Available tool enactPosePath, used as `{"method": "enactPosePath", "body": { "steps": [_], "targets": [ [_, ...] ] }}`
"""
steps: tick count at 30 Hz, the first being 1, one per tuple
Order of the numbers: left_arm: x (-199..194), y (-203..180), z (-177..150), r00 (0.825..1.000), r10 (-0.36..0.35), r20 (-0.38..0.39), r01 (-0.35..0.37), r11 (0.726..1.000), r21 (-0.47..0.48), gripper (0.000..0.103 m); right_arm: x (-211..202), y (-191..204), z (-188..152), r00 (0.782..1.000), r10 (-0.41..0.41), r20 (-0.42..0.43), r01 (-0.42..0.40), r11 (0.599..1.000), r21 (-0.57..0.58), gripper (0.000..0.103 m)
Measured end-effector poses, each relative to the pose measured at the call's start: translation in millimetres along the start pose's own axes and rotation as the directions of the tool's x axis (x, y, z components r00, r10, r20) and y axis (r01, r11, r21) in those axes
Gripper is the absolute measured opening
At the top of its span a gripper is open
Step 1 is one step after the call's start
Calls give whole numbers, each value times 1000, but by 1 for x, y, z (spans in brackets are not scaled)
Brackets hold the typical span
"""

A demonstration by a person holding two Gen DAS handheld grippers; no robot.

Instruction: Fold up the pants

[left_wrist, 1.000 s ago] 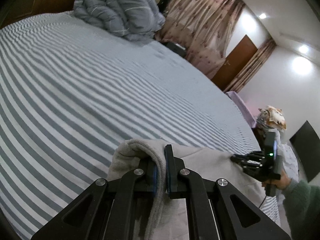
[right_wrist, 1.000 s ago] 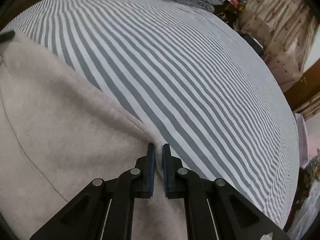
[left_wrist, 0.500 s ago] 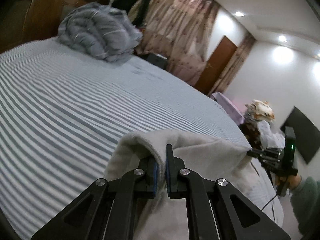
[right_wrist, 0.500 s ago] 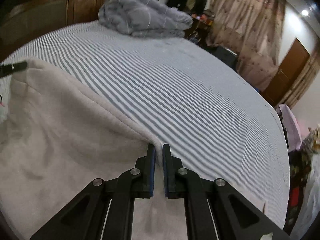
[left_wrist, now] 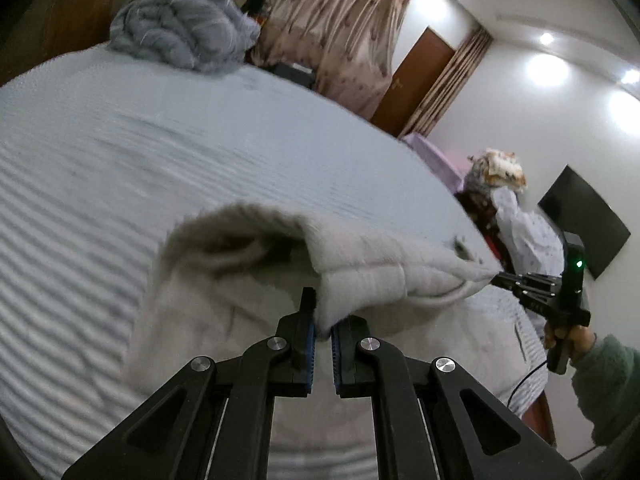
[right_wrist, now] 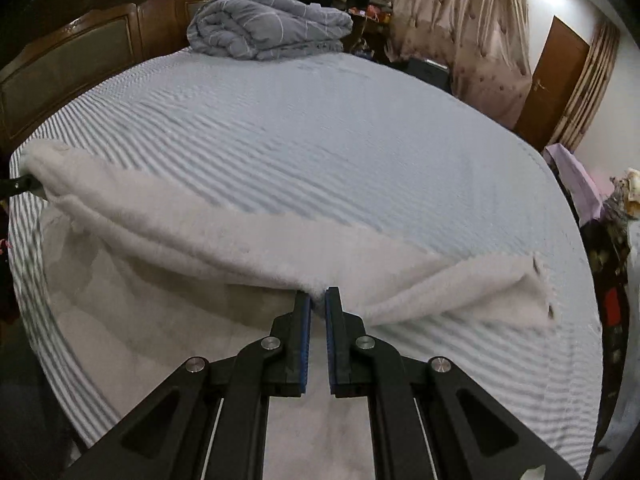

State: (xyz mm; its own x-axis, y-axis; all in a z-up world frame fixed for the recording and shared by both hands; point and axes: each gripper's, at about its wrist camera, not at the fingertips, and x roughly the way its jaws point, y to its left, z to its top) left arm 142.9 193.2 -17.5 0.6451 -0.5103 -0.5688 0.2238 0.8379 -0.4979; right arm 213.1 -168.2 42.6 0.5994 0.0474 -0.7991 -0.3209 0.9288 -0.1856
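a: status of the fold?

b: i judge it early. the pants (right_wrist: 168, 236) lie on the striped bed (right_wrist: 360, 152); one edge is raised off the sheet and the fold is not yet laid down. the rest of the fold looks undone.

a: hand-held gripper state?

b: left hand-held gripper (left_wrist: 323, 330) is clamped on the pants' edge; right hand-held gripper (right_wrist: 317, 308) is clamped on the same edge further along.

a: containers?

b: i see none. only a rolled quilt (right_wrist: 268, 28) sits at the bed's head.
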Motion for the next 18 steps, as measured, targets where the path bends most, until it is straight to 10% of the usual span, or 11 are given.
{"method": "enactPosePath", "body": {
  "steps": [9,18],
  "targets": [
    [13,-9,-57,983,133,-128,-130,991,35,10,2,14,-76,997,34,-76,-31,999,44,0],
    [-11,-1,-63,984,94,-154,-117,983,-142,50,-1,0,-111,984,178,-30,-158,931,330,17]
  ]
}}
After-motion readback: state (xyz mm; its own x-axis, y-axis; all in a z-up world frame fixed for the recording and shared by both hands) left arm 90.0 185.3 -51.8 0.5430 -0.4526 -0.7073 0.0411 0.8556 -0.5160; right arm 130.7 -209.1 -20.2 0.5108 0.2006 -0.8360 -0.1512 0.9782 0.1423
